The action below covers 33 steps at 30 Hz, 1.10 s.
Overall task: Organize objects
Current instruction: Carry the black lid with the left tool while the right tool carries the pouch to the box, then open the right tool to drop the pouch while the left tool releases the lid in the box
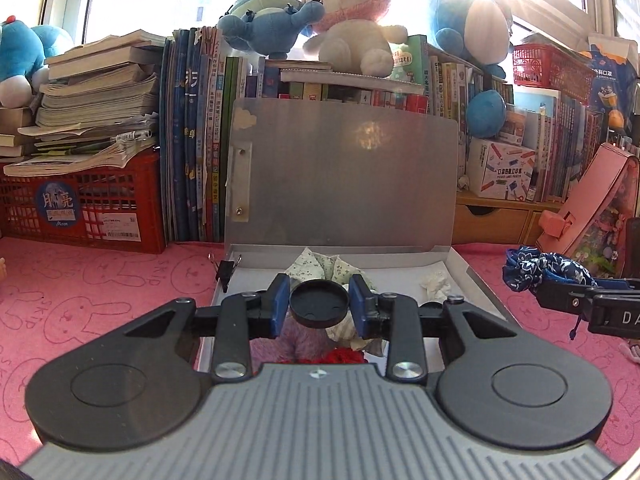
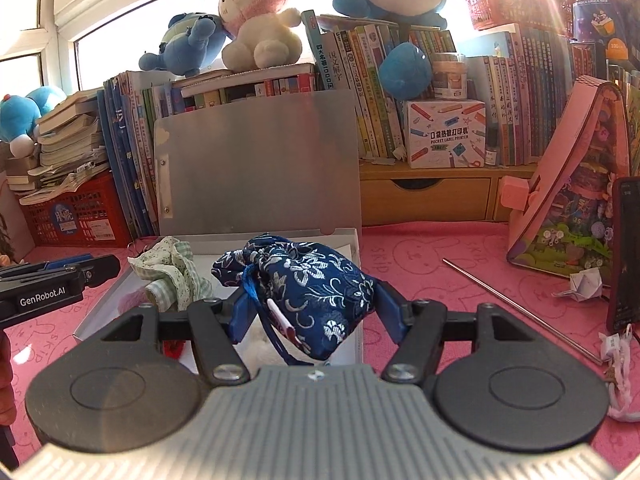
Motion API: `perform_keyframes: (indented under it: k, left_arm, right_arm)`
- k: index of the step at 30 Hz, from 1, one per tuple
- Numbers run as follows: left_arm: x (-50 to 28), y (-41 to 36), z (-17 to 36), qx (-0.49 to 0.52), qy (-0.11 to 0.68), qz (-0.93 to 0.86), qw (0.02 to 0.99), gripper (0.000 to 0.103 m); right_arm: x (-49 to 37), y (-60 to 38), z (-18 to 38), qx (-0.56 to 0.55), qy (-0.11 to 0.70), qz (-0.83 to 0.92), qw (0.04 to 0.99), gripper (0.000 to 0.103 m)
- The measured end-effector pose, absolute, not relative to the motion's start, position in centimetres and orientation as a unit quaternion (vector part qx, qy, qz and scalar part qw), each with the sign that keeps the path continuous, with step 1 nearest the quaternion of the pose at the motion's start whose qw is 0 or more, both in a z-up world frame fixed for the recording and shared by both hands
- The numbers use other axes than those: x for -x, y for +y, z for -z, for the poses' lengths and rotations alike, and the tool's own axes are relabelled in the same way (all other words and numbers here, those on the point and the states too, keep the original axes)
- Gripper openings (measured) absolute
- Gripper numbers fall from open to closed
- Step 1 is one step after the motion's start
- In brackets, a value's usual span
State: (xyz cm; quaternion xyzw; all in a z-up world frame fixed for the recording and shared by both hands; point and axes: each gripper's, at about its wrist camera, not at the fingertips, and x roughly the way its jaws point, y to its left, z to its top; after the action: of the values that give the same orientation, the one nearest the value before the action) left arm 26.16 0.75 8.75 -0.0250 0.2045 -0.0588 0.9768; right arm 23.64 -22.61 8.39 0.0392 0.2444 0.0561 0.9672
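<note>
Gripping a black round lid (image 1: 319, 303) between its closed pads, the left gripper (image 1: 319, 306) hangs over the open grey box (image 1: 476, 276); the right gripper (image 2: 308, 312), part-open, clamps a blue embroidered pouch (image 2: 304, 284) over the box's right side.

Sunlight floods through windows (image 1: 168, 0) across the top of the frame, flaring white at upper right. Below them, a wall of upright books (image 2: 520, 92) and stacked volumes (image 1: 96, 92) fills the middle of the view, with plush toys (image 1: 348, 12) perched on top. A red crate (image 1: 80, 208) sits at left; a wooden drawer unit (image 2: 432, 200) stands at right. A pink cloth printed with rabbits (image 1: 100, 300) covers the surface in the foreground.
</note>
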Motion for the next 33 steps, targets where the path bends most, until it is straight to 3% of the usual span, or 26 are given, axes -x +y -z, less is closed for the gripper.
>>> perform_keyframes:
  k: [33]
  left_arm:
    - [-34.2,-0.3,-5.1,0.014,0.222,0.056,0.973,0.037]
  right_arm:
    - [-31.5,-20.8,-5.6,-0.059,0.288,-0.065,0.953,0.066]
